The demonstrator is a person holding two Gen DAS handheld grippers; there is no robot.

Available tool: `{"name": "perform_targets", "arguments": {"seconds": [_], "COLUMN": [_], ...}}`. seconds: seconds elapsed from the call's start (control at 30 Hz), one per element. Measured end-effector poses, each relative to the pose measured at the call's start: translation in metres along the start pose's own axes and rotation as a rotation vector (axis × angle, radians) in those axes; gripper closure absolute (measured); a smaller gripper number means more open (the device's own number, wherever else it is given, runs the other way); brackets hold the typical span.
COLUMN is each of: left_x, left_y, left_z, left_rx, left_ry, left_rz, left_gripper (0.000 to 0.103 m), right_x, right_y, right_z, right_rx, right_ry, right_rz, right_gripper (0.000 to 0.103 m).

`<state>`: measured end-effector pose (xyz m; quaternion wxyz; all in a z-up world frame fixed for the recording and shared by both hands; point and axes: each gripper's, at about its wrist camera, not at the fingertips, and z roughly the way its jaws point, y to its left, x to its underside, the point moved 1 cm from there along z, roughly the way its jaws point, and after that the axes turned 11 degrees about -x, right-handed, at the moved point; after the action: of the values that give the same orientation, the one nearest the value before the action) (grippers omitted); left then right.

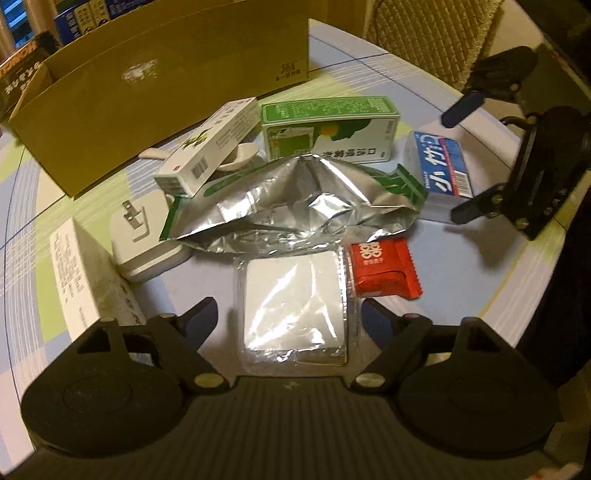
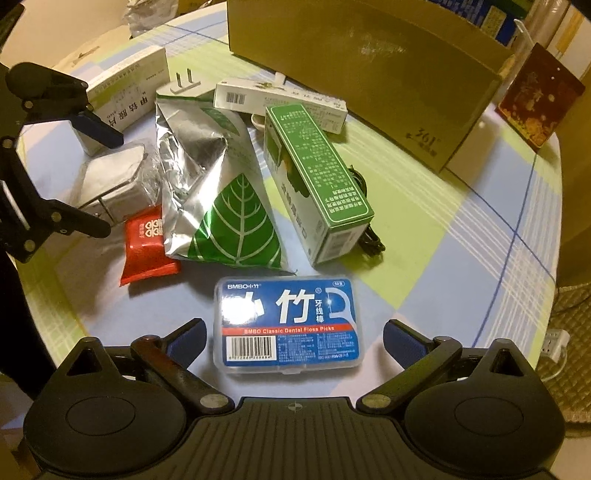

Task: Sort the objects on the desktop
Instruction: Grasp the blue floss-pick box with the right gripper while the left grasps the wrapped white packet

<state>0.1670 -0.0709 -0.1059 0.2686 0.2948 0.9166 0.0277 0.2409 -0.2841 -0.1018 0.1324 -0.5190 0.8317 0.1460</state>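
Note:
My left gripper [image 1: 290, 314] is open, its fingers on either side of a clear-wrapped white square packet [image 1: 293, 306] on the table. My right gripper [image 2: 293, 336] is open around a blue dental floss pick box [image 2: 290, 325], which also shows in the left wrist view [image 1: 441, 166]. Between them lie a silver foil bag with a green leaf [image 2: 221, 188], a red sachet [image 2: 146, 243], a green medicine box [image 2: 317, 177], a white and green carton [image 1: 207, 147] and a white plug adapter [image 1: 144, 236].
An open cardboard box [image 1: 159, 85] stands at the back of the checked tablecloth [image 2: 461, 221]. A white medicine box [image 1: 85, 273] lies at the left. A white spoon [image 1: 240, 157] lies under the carton. A wicker chair [image 1: 436, 33] stands beyond the table. A black cable [image 2: 369, 236] lies behind the green box.

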Motion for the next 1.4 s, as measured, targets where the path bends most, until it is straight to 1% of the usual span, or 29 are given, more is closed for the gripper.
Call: {"name": "perform_targets", "arguments": {"seconds": [0.07,0.13,0.27,0.33,0.4,0.6,0.8,1.0,1.17,1.27,1.4], "left_x": [0.000,-0.001,-0.001,0.000,0.001,0.001,0.004,0.004,-0.007,-0.018,-0.041], "left_y": [-0.002,-0.003,-0.005,-0.002,0.001,-0.002,-0.003,-0.002,0.005,0.014,0.032], "left_z": [0.000,0.001,0.006,0.009,0.010,0.008,0.002,-0.013,-0.031,-0.042,-0.056], "left_rx": [0.009,0.014,0.025,0.030,0.044,0.041,0.035,0.028,0.006,-0.002,-0.037], "left_ry": [-0.001,0.006,0.019,0.030,0.035,0.038,0.034,0.016,-0.013,-0.035,-0.066], "left_rz": [0.010,0.012,0.015,-0.004,-0.028,-0.027,-0.052,-0.072,-0.080,-0.092,-0.100], "left_gripper": [0.024,0.025,0.028,0.033,0.035,0.038,0.039,0.039,0.039,0.039,0.039], "right_x": [0.000,0.000,0.001,0.001,0.001,0.001,0.003,0.005,-0.001,-0.011,-0.037], "right_y": [-0.002,-0.004,-0.004,-0.004,-0.003,0.000,0.002,0.006,0.010,0.008,-0.002], "right_z": [0.003,0.006,0.006,0.006,0.006,0.003,-0.007,-0.023,-0.040,-0.053,-0.077], "right_rx": [-0.007,-0.015,-0.012,-0.016,-0.013,-0.004,0.012,0.027,0.036,0.044,0.059], "right_ry": [0.012,0.018,0.016,0.011,0.013,-0.007,-0.030,-0.072,-0.117,-0.163,-0.249], "right_rz": [0.011,0.021,0.026,0.035,0.034,0.050,0.069,0.095,0.112,0.139,0.194], "right_gripper": [0.015,0.017,0.018,0.018,0.019,0.019,0.019,0.019,0.019,0.019,0.019]}}
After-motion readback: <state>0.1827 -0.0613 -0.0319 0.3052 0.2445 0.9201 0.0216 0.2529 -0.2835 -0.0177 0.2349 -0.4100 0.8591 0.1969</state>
